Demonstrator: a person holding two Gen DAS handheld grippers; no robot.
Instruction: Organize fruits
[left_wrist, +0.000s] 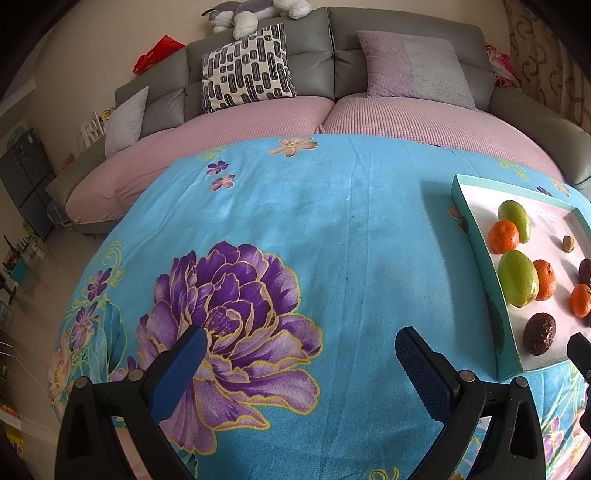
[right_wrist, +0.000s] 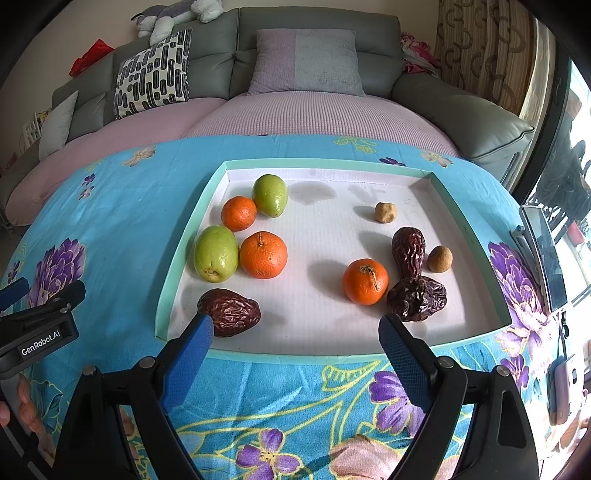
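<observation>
A shallow teal-rimmed tray (right_wrist: 192, 236) with a white floor lies on the blue flowered cloth. It holds two green fruits (right_wrist: 216, 253) (right_wrist: 270, 194), three oranges (right_wrist: 263, 254) (right_wrist: 238, 213) (right_wrist: 365, 281), three wrinkled dark dates (right_wrist: 229, 312) (right_wrist: 408, 251) (right_wrist: 416, 299) and two small brown round fruits (right_wrist: 385, 212) (right_wrist: 440, 259). My right gripper (right_wrist: 295, 330) is open and empty over the tray's near rim. My left gripper (left_wrist: 301, 341) is open and empty over bare cloth, left of the tray (left_wrist: 476, 236); it also shows in the right wrist view (right_wrist: 37, 306).
A grey sofa (right_wrist: 317, 22) with a pink cover and cushions stands behind the table. A phone on a stand (right_wrist: 545, 251) sits at the table's right edge. Curtains (right_wrist: 480, 48) and a window are at the far right.
</observation>
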